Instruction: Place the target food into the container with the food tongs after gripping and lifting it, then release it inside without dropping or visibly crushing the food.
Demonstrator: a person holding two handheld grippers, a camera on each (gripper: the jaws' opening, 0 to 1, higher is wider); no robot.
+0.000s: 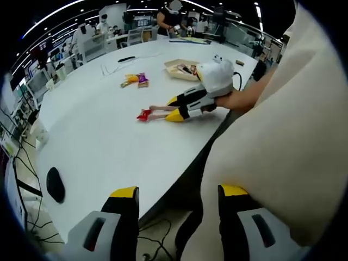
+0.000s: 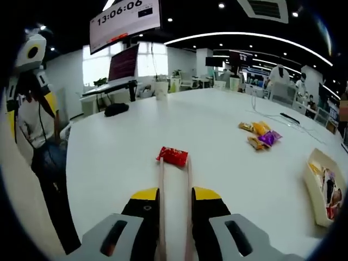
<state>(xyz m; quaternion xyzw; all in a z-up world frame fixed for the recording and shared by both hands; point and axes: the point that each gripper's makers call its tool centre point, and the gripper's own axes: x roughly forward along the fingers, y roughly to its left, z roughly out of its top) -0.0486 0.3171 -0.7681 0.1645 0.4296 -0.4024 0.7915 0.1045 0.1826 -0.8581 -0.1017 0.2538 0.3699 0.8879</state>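
Right gripper (image 2: pixel 175 204) clenched on pale wooden tongs (image 2: pixel 174 179) pinching red foil snack packet (image 2: pixel 173 155) (loosened squeeze risks dropping it); left gripper (image 1: pixel 178 209) released

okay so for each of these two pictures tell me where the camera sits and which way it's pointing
Left gripper view: rides the left gripper, held off the white table's edge, facing across it; the person's sleeve and hand show.
Right gripper view: rides the right gripper, low over the table, looking along the tongs to the red packet.
Shared: table, tongs, red packet, snack pile, container.
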